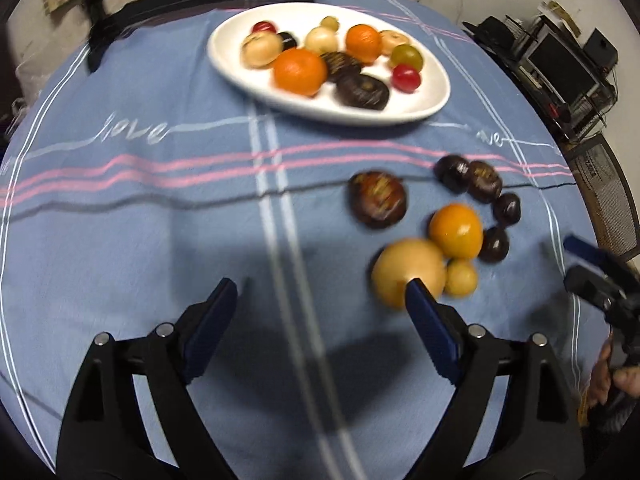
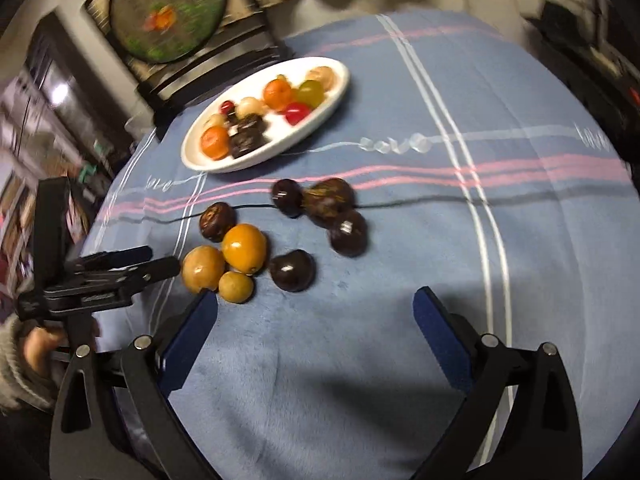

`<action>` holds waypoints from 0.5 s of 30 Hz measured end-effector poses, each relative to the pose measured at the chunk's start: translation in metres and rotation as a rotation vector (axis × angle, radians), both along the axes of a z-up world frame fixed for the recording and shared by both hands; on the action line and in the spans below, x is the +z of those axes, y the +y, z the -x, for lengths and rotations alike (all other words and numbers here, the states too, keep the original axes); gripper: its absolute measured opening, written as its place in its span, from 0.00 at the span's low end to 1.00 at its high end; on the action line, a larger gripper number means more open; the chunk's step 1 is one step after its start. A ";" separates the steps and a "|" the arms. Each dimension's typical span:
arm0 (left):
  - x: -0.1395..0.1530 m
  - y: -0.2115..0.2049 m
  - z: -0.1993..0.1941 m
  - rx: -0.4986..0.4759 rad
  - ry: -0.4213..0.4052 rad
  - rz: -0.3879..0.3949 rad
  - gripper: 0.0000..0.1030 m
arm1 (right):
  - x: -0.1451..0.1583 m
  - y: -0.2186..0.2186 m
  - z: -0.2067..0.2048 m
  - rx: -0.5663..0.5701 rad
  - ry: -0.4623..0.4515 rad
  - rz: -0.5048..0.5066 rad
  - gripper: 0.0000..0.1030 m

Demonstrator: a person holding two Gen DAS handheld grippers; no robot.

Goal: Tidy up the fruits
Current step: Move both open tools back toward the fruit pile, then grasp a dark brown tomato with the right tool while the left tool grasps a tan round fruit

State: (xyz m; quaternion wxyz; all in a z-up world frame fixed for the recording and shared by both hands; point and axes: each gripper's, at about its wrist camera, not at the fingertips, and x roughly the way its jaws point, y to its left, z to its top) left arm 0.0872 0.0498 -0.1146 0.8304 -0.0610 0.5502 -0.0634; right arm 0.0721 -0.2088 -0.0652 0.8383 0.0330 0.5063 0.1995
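Both the left gripper [image 1: 320, 292] and right gripper [image 2: 316, 300] hang spread wide with nothing in them. Loose fruits [image 2: 244, 248] sit clustered on the blue tablecloth [image 1: 160, 220], nearer than the white oval plate [image 1: 432, 96] already loaded with more fruit at the far side.

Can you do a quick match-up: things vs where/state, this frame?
1. plate
2. orange
3. left gripper
4. red fruit

a. open, empty
b. on the plate
c. loose on the cloth
d. far side of the table, holding fruit

Pairs: 1-d, 2-c, 3-a, 4-b
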 end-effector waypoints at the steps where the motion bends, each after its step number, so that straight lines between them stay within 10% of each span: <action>1: -0.001 0.006 0.007 0.013 0.006 -0.001 0.85 | -0.001 0.004 0.000 0.023 -0.014 0.009 0.95; 6: -0.012 0.031 0.035 0.089 0.037 -0.005 0.85 | -0.014 0.008 -0.011 0.056 0.039 -0.054 0.51; 15: -0.016 0.028 0.048 0.093 0.022 -0.093 0.89 | -0.025 0.013 -0.022 0.085 0.072 -0.043 0.42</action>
